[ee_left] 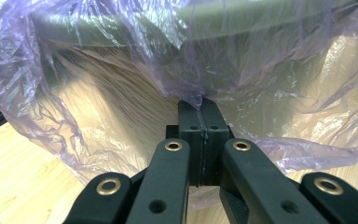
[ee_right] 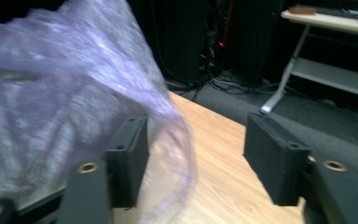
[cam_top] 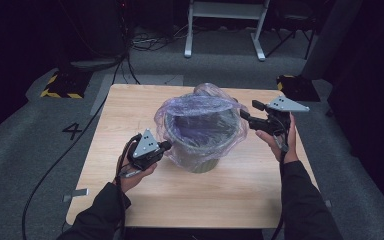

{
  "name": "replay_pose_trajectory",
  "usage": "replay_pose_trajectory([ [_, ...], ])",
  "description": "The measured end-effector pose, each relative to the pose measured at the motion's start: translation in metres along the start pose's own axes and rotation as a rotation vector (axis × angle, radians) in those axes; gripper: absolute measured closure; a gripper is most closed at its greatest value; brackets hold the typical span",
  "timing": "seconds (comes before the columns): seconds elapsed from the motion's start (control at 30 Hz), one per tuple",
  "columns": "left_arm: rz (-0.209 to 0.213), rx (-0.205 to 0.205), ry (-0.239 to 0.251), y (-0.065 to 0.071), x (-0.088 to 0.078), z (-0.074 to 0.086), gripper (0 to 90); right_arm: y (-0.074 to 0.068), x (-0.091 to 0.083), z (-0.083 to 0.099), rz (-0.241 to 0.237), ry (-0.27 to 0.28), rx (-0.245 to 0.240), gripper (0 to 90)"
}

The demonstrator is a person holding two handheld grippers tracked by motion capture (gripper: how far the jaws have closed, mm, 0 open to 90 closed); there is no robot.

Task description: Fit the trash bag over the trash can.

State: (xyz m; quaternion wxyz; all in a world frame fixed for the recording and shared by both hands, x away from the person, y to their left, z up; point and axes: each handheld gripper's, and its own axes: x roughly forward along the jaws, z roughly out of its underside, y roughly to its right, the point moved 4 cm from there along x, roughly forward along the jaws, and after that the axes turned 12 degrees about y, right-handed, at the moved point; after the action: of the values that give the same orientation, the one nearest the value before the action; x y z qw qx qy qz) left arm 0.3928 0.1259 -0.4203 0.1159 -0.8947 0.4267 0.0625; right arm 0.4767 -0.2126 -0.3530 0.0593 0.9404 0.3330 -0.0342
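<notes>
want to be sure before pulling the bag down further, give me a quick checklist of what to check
1. Left gripper shut on the purple bag: ok, its jaws meet on a pinch of the film at the bin's side.
2. Right gripper free of the bag: ok, jaws stand apart, film only brushing past one.
3. Bag folded over the rim of the bin: ok on the near side; far side bunched up.
4. Bin upright on the table: ok.
5. Film untorn at the pinch: cannot tell.
</notes>
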Motion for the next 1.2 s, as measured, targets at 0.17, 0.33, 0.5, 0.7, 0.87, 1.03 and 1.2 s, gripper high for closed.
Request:
replay_pose_trajectory([
  [0.17, 0.017, 0.007, -0.034, 0.000, 0.001, 0.002, 89.9, -0.004, 0.001, -0.009, -0.025, 0.014, -0.018, 35.7],
  [0.33, 0.037, 0.020, -0.062, 0.000, 0.004, 0.004, 89.9, -0.010, 0.009, -0.015, -0.019, -0.015, -0.085, 47.0],
  [0.5, 0.054, 0.033, -0.090, 0.001, 0.005, 0.006, 90.0, -0.011, 0.016, -0.016, -0.032, -0.027, -0.116, 80.8],
  [0.7, 0.076, 0.046, -0.129, 0.003, 0.009, 0.013, 90.0, -0.004, 0.023, -0.014, 0.011, -0.040, -0.085, 90.0],
  [0.87, 0.101, 0.052, -0.169, 0.007, 0.011, 0.022, 90.0, 0.004, 0.028, -0.008, 0.069, -0.081, -0.043, 90.0],
  [1.03, 0.113, 0.062, -0.207, 0.010, 0.013, 0.029, 90.0, 0.010, 0.032, 0.000, 0.103, -0.112, -0.003, 90.0],
  [1.2, 0.107, 0.080, -0.230, 0.013, 0.012, 0.036, 89.9, 0.015, 0.035, 0.010, 0.117, -0.131, 0.028, 90.0],
])
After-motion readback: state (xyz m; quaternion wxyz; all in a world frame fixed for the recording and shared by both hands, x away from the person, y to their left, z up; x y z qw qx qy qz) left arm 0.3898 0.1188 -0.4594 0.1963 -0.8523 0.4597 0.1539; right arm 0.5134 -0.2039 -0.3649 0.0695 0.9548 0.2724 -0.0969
